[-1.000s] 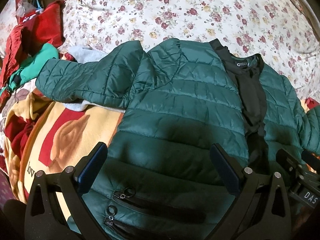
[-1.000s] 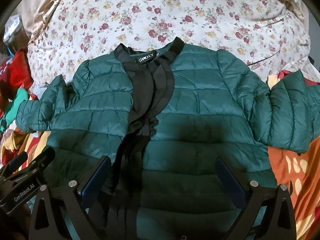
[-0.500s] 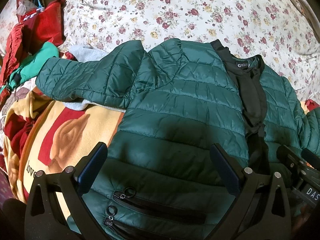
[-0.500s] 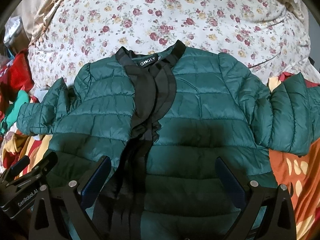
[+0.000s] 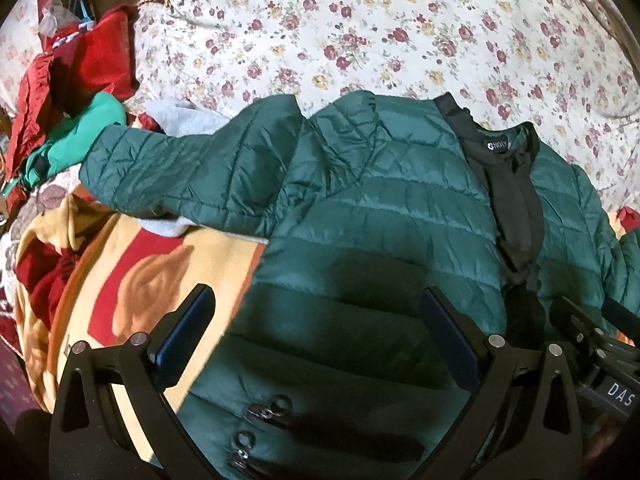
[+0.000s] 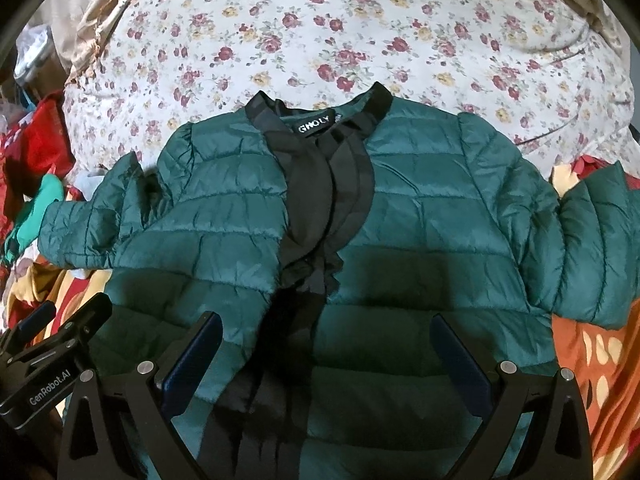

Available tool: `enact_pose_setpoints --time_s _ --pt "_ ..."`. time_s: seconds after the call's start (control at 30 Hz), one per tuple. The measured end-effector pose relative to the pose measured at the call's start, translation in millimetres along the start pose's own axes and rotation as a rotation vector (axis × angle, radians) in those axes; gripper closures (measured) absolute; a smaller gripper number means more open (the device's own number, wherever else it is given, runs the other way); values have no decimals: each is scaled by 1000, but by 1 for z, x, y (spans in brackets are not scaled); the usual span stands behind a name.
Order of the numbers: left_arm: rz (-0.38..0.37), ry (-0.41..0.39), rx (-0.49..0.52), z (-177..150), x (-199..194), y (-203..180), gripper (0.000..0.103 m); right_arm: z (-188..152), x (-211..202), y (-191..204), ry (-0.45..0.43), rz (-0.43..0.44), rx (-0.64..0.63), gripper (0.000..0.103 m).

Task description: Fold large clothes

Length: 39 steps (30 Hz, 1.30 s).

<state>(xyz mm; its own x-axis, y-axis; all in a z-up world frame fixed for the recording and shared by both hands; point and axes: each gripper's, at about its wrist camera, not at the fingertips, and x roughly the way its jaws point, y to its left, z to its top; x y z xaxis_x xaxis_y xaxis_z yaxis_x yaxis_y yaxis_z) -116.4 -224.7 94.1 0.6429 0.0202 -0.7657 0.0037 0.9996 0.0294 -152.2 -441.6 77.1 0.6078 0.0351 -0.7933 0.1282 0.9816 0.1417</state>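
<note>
Green puffer jacket point(image 6: 400, 216) lies front-up on the floral bedspread point(image 6: 340, 28), sleeves spread. Left claw point(image 5: 316, 328) and right claw point(image 6: 326, 354) hover over its hem, both released. Red clothes point(image 5: 84, 64) piled leftward; patterned blanket point(image 5: 132, 264) underneath.

Dim warm light – soft shadows near bottom, fisheye bending, dark corners

Green quilted jacket point(image 6: 420, 216) front-up, flat, sleeves outspread
</note>
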Motion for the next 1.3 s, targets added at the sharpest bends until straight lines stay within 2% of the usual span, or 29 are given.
enact_pose_setpoints --time_s 0.47,0.63,1.0,1.3 --pt "31 -20 -24 28 13 18 1 18 15 16 -5 22 -8 0" --pt "45 -26 -27 38 19 23 1 30 26 25 4 69 -5 0" --pt "67 -15 -61 60 34 47 1 39 55 31 39 64 -5 0" --pt "32 -16 -107 79 36 74 1 39 64 38 56 77 -33 0"
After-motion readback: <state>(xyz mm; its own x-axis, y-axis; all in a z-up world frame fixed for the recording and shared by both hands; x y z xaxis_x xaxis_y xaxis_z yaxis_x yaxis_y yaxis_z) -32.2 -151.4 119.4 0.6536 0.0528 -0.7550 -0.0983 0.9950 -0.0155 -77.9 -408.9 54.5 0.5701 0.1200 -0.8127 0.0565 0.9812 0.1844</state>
